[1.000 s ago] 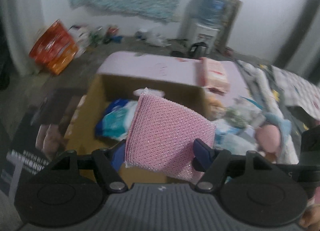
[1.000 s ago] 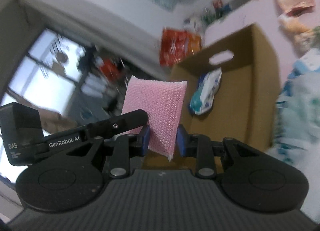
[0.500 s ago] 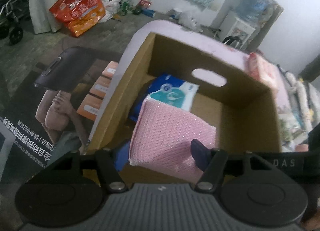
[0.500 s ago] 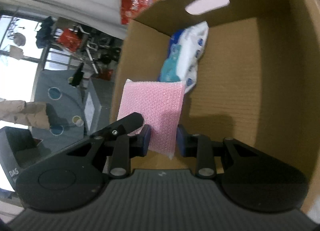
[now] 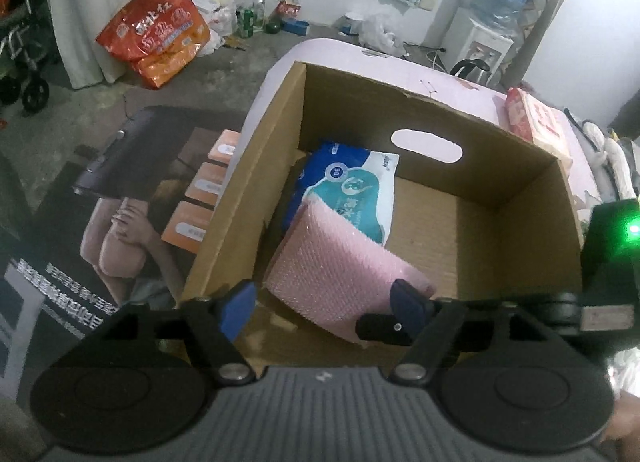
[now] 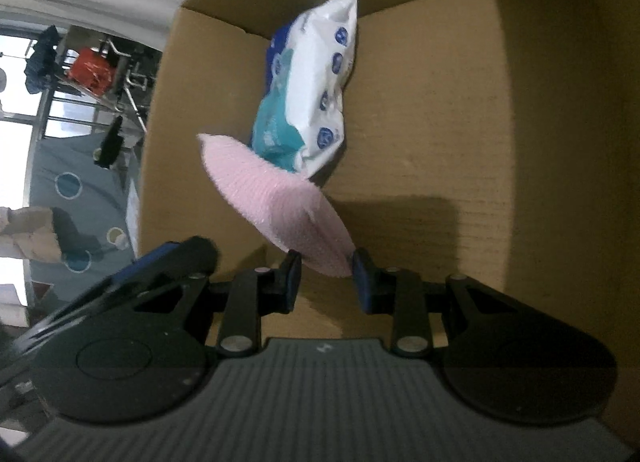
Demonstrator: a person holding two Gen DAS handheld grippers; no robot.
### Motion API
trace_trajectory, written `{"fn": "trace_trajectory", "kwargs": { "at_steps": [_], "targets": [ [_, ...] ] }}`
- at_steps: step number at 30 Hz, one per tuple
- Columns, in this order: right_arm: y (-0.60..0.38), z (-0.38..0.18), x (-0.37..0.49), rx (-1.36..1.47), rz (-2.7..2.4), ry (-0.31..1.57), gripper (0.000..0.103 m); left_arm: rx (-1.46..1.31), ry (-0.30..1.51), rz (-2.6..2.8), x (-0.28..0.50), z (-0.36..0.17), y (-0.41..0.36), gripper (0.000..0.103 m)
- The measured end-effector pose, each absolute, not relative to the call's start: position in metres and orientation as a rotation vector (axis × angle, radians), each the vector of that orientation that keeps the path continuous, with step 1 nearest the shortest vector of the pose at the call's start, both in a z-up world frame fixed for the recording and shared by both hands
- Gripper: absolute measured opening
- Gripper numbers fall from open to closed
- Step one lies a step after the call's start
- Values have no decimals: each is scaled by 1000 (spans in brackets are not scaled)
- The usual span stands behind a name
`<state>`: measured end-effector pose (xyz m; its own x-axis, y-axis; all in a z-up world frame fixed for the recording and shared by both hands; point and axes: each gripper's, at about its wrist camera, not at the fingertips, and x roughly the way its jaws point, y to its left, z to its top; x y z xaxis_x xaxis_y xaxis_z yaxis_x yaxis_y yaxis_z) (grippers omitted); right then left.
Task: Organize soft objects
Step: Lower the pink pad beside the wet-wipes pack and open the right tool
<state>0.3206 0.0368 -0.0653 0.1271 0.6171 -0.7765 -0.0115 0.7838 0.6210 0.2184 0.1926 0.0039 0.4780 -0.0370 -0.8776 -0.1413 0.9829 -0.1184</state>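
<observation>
A pink sponge cloth [image 5: 340, 274], its surface knobbly and faintly glittering, hangs bowed inside an open cardboard box [image 5: 248, 198], its upper edge leaning on a blue-and-white pack of wet wipes [image 5: 352, 190] that lies against the box's left wall. The right gripper [image 6: 325, 276] pinches the cloth's lower corner between its blue pads. The left gripper [image 5: 324, 300] has just been opening: its left pad stands clear of the cloth, the right pad beside or against its edge, with the cloth between the spread jaws. The box, with an oval handle cut-out [image 5: 426, 146] in its far wall, sits on a pale lilac table [image 5: 344, 52]. Beyond, an orange snack bag [image 5: 154, 34] slumps on the concrete floor, and a water dispenser [image 5: 486, 30] stands by the wall. A printed poster [image 5: 100, 230] lies left of the box.
</observation>
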Motion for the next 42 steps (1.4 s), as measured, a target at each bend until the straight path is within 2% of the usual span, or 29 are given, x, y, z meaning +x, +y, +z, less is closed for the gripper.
{"fn": "trace_trajectory", "kwargs": {
  "at_steps": [8,15,25,27,34,35,42],
  "targets": [
    [36,-66,315,616,579,1432,26,-177,1027,77,203,27,199,76],
    [34,-62,316,505,497,1459,30,-182,1026,75,198,33,204,77],
    [41,-37,320,400,487,1246,31,-212,1013,91,182,35,219,78],
    [45,-43,325,426,512,1266,21,-214,1014,98,181,34,222,78],
    [41,-47,323,478,589,1326,16,-227,1018,97,178,32,224,79],
    [39,-47,321,474,600,1328,9,-227,1018,95,178,32,224,79],
    [20,-45,309,436,635,1413,7,-233,1016,96,176,31,224,79]
  ]
}}
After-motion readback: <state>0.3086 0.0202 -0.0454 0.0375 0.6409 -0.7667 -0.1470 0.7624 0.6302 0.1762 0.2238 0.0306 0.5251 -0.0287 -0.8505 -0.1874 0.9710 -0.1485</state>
